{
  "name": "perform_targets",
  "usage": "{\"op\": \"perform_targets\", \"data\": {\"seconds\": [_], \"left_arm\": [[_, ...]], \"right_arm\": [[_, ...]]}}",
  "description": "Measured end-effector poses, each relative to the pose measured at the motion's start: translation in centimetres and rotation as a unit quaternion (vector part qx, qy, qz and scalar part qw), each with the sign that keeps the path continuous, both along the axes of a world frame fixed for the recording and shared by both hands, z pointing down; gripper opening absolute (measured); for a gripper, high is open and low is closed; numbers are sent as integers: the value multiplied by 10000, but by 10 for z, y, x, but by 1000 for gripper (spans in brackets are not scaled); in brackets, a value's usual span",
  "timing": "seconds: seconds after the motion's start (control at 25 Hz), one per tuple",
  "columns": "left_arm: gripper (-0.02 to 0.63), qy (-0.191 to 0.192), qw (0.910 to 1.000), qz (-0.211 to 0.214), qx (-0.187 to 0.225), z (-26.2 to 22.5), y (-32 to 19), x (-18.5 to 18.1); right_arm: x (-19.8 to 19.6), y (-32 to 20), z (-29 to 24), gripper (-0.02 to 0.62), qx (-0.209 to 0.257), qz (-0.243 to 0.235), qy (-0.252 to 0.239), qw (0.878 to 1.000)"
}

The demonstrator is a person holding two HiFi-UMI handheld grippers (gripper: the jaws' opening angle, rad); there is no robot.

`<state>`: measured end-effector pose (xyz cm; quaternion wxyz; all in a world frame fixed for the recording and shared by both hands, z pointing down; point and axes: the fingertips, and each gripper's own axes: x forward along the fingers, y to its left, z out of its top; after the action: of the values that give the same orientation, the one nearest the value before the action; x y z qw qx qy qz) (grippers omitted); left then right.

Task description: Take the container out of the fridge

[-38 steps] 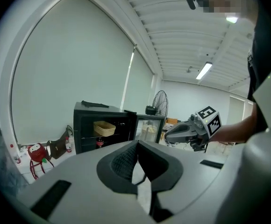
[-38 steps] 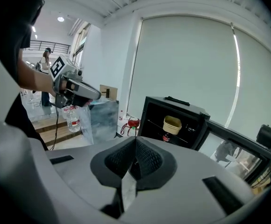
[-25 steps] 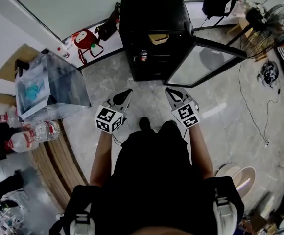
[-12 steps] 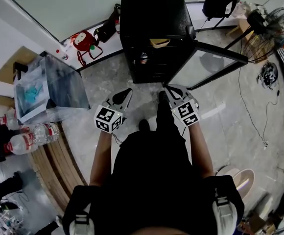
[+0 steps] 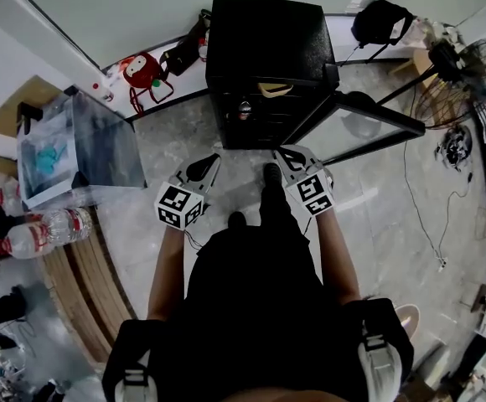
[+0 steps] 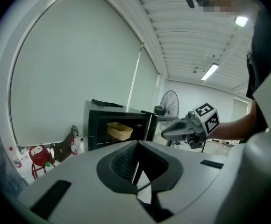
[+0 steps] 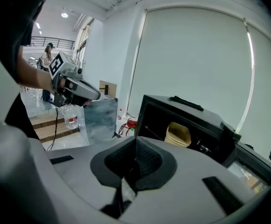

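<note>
Both tools are out in front of me, pointed toward the black fridge [image 5: 264, 32], and neither one touches anything. Left tool [image 6: 136, 146]: jaws pressed together at the tips, nothing between them. Right tool [image 7: 136, 143]: same again, jaws together and empty. They sit side by side, apart from each other, on the near side of the fridge. The fridge's glass door [image 5: 354, 126] stands open, swung out to the right. The container [image 5: 274, 89], a tan tub, sits inside on an upper shelf toward the right of the opening, well apart from both tools. A small item [image 5: 244, 105] rests lower and to its left; I can't tell what it is.
</note>
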<state>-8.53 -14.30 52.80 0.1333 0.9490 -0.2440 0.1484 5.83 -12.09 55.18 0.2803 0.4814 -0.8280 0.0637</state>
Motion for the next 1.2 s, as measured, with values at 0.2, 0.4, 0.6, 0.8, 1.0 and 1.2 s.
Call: {"op": "perform_targets", "data": {"seconds": [0.2,0.4,0.6,0.8,1.0,1.2], "left_arm": [[15,0,9997,-226,-125,2,-22,-3],[15,20,9992,-370,-161,-2,-42,8],[15,-47,9989,-426,-195,0,-57,15],[15,-81,9982,-555,-197,0,-67,16],[15,-56,9975,-675,-179,-2,-74,17],[15,-72,9971,-736,-157,-4,-83,15]], "right_arm": [[3,-34,-2,-2,-33,-122,-219,9997],[15,-63,0,-2,-71,-162,-292,9994],[17,-91,10,-2,-130,-342,-194,9991],[12,-112,17,-2,-144,-566,-103,9982],[13,-127,21,-2,-109,-585,-66,9982],[14,-142,28,-2,-124,-579,-48,9982]]}}
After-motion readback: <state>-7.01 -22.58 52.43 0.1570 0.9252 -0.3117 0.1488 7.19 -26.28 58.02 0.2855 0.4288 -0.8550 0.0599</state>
